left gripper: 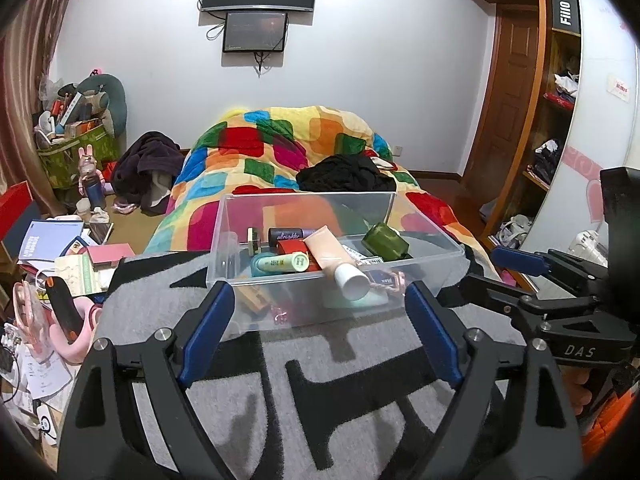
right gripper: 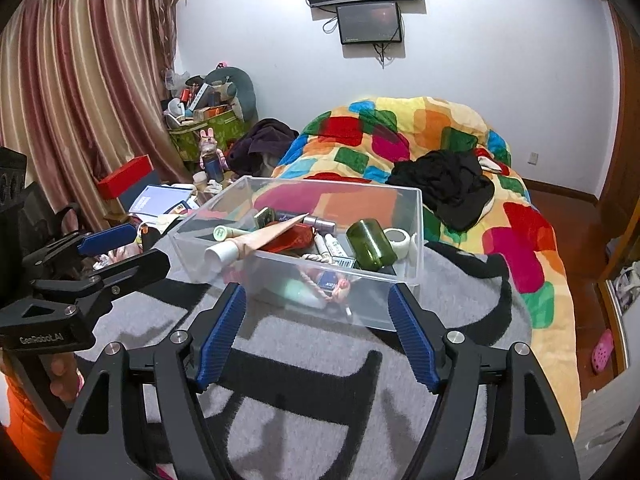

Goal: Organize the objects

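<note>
Clear bin [left gripper: 280, 296] crammed with toiletries

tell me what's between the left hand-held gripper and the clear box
Nothing but bare grey rug: in the left wrist view, the open left hand-held gripper faces the clear box with no object between.

Clear plastic box [left gripper: 424, 258] holds a tilted peach tube [left gripper: 334, 258] and green jar [left gripper: 386, 242].
</note>
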